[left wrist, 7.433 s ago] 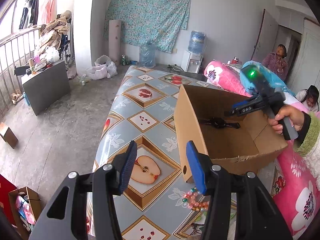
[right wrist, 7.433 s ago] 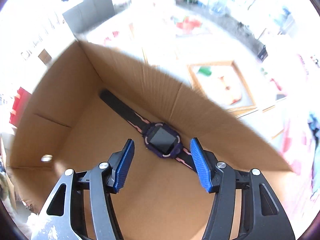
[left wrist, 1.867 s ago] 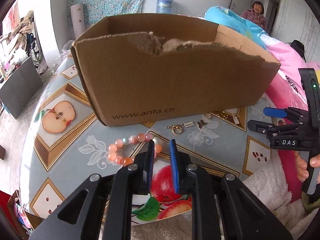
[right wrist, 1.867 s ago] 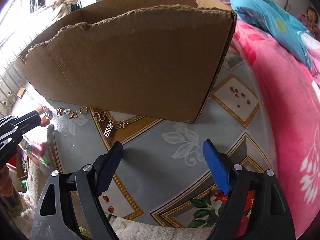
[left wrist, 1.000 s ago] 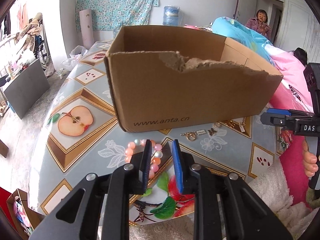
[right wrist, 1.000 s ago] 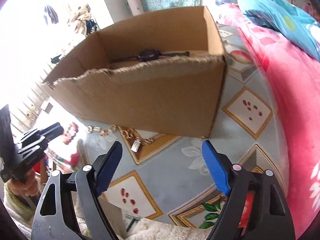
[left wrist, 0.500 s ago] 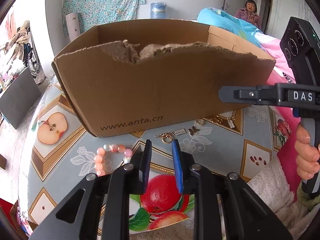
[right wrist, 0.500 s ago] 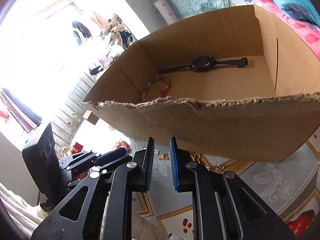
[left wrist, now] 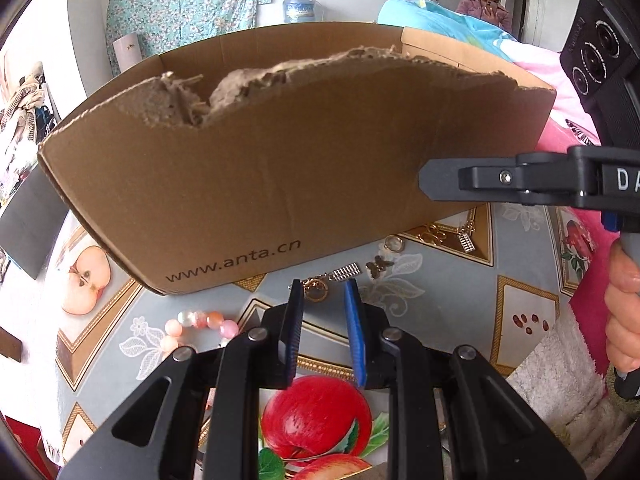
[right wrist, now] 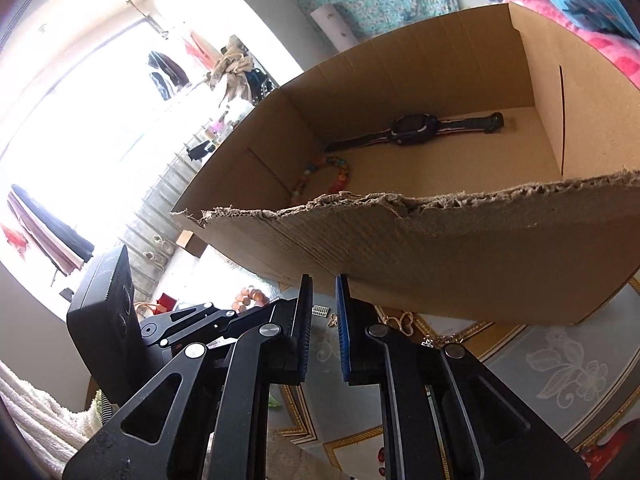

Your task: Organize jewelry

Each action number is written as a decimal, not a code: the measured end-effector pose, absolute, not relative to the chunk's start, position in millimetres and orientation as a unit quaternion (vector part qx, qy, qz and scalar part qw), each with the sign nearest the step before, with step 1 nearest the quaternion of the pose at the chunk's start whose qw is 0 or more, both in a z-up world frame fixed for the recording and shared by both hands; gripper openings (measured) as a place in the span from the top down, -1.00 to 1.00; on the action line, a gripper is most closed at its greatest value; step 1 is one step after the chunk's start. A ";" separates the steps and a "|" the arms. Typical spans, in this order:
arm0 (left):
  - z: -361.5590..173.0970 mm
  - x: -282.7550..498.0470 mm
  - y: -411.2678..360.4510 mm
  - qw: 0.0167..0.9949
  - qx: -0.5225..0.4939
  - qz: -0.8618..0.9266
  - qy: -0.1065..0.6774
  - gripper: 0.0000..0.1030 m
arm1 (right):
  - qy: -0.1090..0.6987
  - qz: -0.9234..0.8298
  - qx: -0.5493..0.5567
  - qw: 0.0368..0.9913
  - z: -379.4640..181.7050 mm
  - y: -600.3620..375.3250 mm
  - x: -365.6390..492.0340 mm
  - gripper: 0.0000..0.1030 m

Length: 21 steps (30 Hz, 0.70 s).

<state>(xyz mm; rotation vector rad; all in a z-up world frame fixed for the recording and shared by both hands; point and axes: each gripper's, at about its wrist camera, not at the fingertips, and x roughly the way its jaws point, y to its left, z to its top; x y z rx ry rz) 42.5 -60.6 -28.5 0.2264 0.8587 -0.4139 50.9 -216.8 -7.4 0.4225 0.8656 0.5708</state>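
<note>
A brown cardboard box [left wrist: 280,184] stands on the patterned table. In the right wrist view the box [right wrist: 480,272] holds a dark watch [right wrist: 416,126] and a multicoloured bead bracelet [right wrist: 324,176]. On the table in front of the box lie a gold chain with charms [left wrist: 344,274], a gold necklace [left wrist: 448,234] and a pink bead bracelet [left wrist: 200,322]. My left gripper [left wrist: 322,294] is nearly shut and empty, its tips just before the gold chain. My right gripper [right wrist: 323,284] is nearly shut and empty, low by the box's near wall; it also shows in the left wrist view [left wrist: 500,180].
The table's fruit-patterned cloth [left wrist: 524,312] shows around the box. A pink blanket [left wrist: 560,92] lies to the right. A person [left wrist: 486,2] sits at the back. A white towel [left wrist: 560,368] lies at the near right edge.
My left gripper has moved closer to the gold chain and the box. My right gripper, open a second ago, has closed to a narrow gap and edged nearer the box wall.
</note>
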 end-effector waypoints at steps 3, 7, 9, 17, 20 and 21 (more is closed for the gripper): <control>-28.7 43.1 -63.2 0.882 0.119 -0.198 0.410 0.61 | 0.412 0.269 0.198 0.847 -9.8 -215.7 51.0 0.74; -28.7 45.7 -66.7 0.882 0.120 -0.194 0.412 0.73 | 0.415 0.269 0.202 0.845 -12.9 -217.8 50.1 0.74; -28.4 48.0 -69.2 0.882 0.124 -0.192 0.412 0.80 | 0.414 0.268 0.204 0.845 -13.2 -218.5 49.7 0.74; -26.8 50.0 -68.0 0.877 0.116 -0.198 0.421 0.80 | 0.413 0.267 0.213 0.844 -15.6 -225.6 48.9 0.74; -26.2 47.3 -66.7 0.874 0.110 -0.202 0.427 0.80 | 0.412 0.266 0.216 0.844 -16.2 -227.5 48.4 0.74; -25.9 46.5 -66.2 0.873 0.108 -0.204 0.429 0.80 | 0.412 0.266 0.216 0.844 -16.5 -228.3 48.2 0.74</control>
